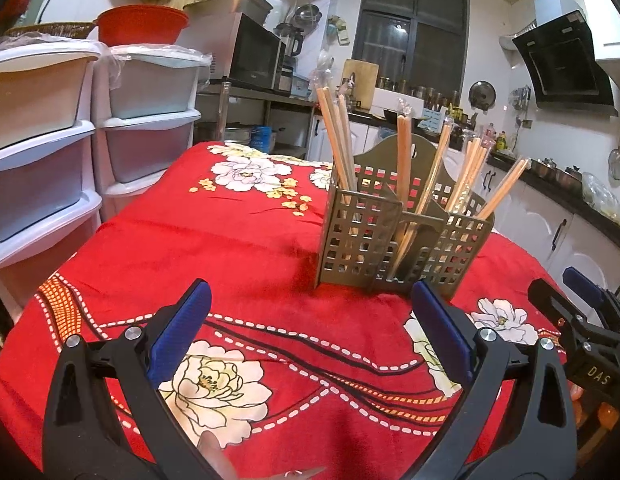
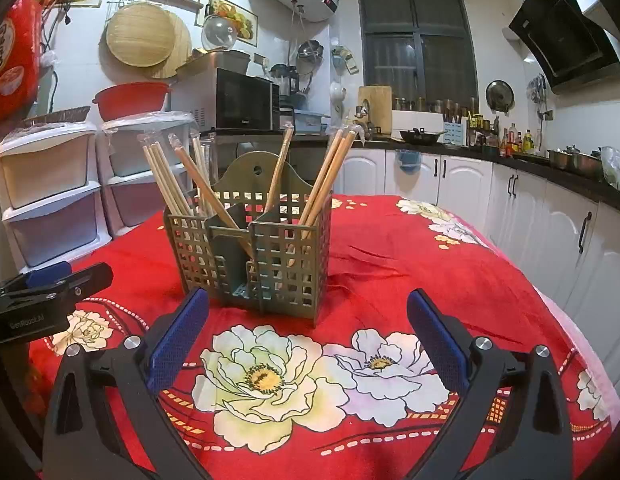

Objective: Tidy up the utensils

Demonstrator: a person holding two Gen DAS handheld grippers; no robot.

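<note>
In the left wrist view, the left hand-held gripper (image 1: 310, 320) hovers over the near part of the surface (image 1: 238, 240), its blue-padded fingers (image 1: 182, 328) spread wide with nothing between them. Ahead, towards the far right of the red floral cloth, stands the olive lattice utensil holder (image 1: 398, 240) with wooden chopsticks (image 1: 338, 140) leaning upright in its compartments. The right hand-held gripper (image 1: 566, 300) shows at the right edge; its opening cannot be judged there.

In the right wrist view, the right hand-held gripper (image 2: 308, 320) is likewise wide open and empty above the cloth-covered surface (image 2: 430, 264). The utensil holder (image 2: 254, 248) stands just beyond its fingertips, left of centre, chopsticks (image 2: 330, 168) fanning outward from the compartments. The left hand-held gripper (image 2: 58, 280) enters at the left edge.
</note>
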